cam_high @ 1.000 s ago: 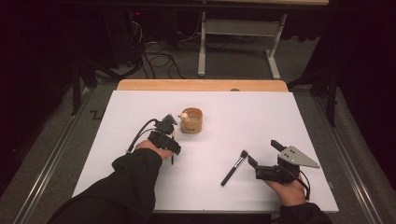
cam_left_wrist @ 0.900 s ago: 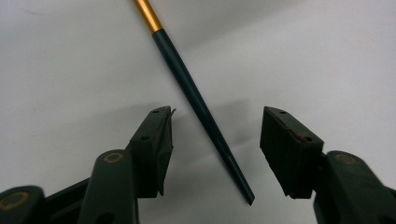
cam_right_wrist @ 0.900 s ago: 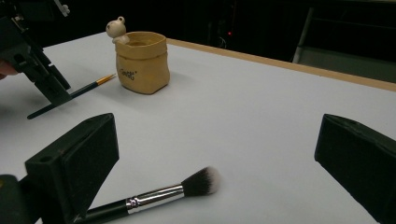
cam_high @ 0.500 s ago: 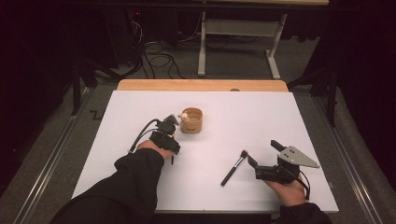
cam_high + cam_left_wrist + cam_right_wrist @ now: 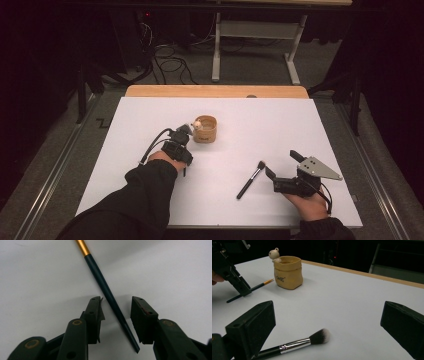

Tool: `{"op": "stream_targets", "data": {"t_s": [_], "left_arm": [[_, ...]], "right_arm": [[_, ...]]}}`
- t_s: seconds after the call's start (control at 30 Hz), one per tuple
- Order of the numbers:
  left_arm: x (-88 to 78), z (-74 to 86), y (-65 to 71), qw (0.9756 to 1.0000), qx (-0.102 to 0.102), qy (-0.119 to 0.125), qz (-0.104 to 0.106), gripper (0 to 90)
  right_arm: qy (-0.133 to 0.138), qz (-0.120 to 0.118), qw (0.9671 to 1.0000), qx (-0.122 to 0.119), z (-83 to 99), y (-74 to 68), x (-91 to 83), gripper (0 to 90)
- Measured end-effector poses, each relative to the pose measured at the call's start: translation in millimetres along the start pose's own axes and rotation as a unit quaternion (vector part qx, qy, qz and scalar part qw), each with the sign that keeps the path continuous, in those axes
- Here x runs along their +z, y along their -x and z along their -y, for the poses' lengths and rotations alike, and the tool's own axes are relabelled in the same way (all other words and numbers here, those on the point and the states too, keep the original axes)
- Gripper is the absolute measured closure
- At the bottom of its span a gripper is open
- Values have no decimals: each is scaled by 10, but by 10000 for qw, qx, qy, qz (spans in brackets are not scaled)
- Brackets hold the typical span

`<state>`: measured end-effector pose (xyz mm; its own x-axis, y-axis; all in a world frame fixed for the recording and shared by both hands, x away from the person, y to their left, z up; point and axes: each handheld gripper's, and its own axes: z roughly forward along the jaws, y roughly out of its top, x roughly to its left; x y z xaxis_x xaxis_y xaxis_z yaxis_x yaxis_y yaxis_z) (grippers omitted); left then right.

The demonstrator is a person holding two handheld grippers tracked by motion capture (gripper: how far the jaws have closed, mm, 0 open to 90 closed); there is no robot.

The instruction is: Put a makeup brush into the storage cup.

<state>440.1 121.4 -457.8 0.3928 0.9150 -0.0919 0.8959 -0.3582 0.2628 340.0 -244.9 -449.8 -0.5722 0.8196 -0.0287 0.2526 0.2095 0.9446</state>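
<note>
Now left claw (image 5: 116,312) tipped down, closing astride thin brush (image 5: 107,292).

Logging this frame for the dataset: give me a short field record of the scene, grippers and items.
surface: white table top
left gripper: jaws just closing around thin dark-handled brush with gold ferrule, pads not yet touching
right gripper: open, above black-handled makeup brush with silver ferrule
holder: tan bag-shaped pot with small bear figure, upright

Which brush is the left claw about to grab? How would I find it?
Look on the white table for the tan pot with the tiny bear. Just left of it lies a thin paintbrush, between the left claw's closing jaws. It has a dark handle and gold band, unlike the fluffy makeup brush.
</note>
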Motion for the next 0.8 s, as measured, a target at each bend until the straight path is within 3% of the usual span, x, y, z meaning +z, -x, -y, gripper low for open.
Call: {"op": "stream_targets", "data": {"t_s": [0.43,0.8], "left_arm": [[4,10,19,9999,92,31,-139,663],[0,1,-23,9998,70,8,-199,778]], "right_arm": [[-1,-4,10000,-1,-1,-3,-2,3],[2,3,10000,7,0,3,-4,3]]}}
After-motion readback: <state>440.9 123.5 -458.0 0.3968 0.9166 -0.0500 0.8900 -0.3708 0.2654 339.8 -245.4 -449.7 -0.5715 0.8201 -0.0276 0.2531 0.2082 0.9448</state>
